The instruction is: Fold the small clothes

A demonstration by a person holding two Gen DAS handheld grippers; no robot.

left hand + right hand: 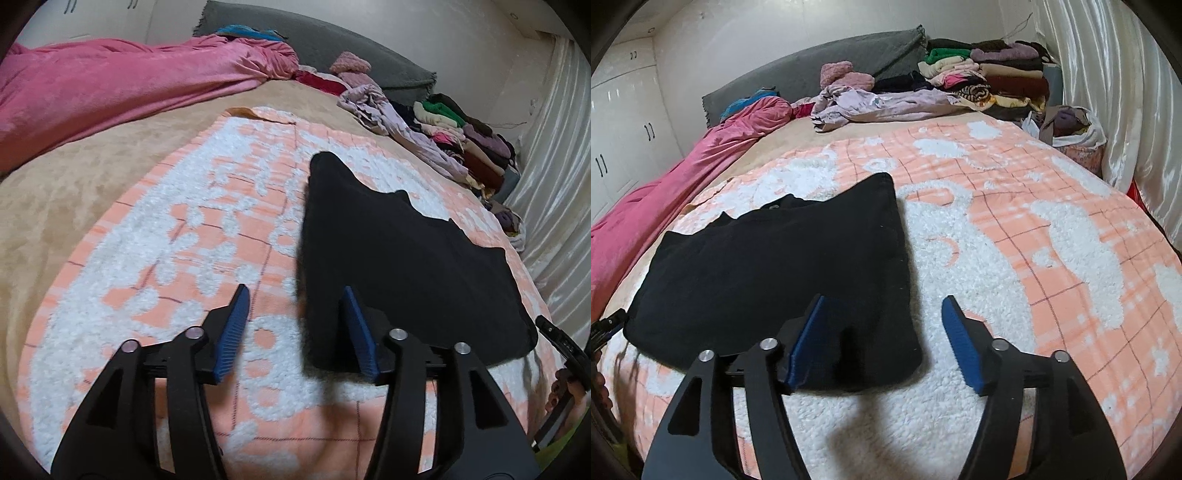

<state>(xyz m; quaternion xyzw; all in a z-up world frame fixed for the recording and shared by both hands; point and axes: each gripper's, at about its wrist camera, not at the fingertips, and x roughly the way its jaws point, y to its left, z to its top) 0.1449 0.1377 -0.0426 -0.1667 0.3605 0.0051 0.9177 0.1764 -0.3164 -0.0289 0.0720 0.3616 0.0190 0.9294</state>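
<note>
While we look along the left gripper [295, 295], its blue fingers [236, 325] stand apart with nothing pinched between them; the near left corner of the black garment [406, 266] lies just in front of and partly behind the right-hand finger, but the pads do not press on it. That garment lies folded on the peach-and-white blanket [184, 229] that covers the bed, its far edge uneven where layers overlap. Beyond it we see a pink cover [110, 88] bunched along the far side and a stack of folded clothes [465, 136] by the curtain. From the right wrist view, the right gripper [882, 306] is likewise spread wide and empty, its left-hand finger [807, 339] over the garment's near right corner and the other finger over bare blanket. Here the black garment [775, 266] reads as a flat, roughly square packet, well apart from the lilac crumpled cloth [879, 105] and the pile behind it. We judge the fabric soft, light and limp, likely to sag and unfold if lifted by one point, so we would pinch all layers together at the two near corners, one gripper each, and keep the edge taut. The fleecy blanket may cling a little to it.
</note>
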